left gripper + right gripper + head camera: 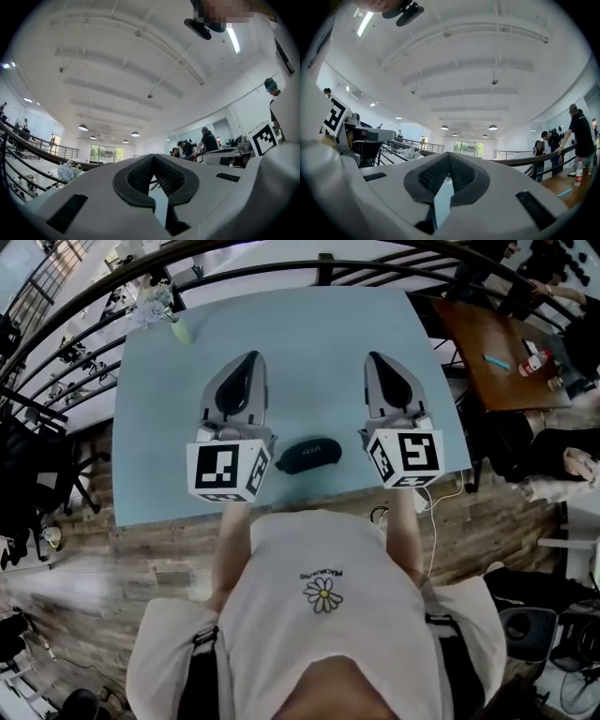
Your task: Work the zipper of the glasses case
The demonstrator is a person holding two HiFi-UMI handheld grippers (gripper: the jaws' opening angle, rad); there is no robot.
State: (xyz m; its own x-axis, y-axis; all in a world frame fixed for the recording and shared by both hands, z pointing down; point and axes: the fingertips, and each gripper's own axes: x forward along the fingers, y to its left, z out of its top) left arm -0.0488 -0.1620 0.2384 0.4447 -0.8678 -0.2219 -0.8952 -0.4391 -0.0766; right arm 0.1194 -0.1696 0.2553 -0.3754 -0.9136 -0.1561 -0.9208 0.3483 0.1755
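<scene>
- Glasses case [307, 455] lies close to the near edge of the blue table [309, 334], between both grippers
- Left gripper [248, 360] and right gripper [375, 359] hover either side, jaws together, empty
- Flowers [159, 306] stand at the far left corner

Pale blue table [281, 343], black glasses case [307, 455], flowers [159, 304] at corner

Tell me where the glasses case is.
In the head view, the glasses case lies near the table's front edge, between the left gripper and right gripper.
</scene>
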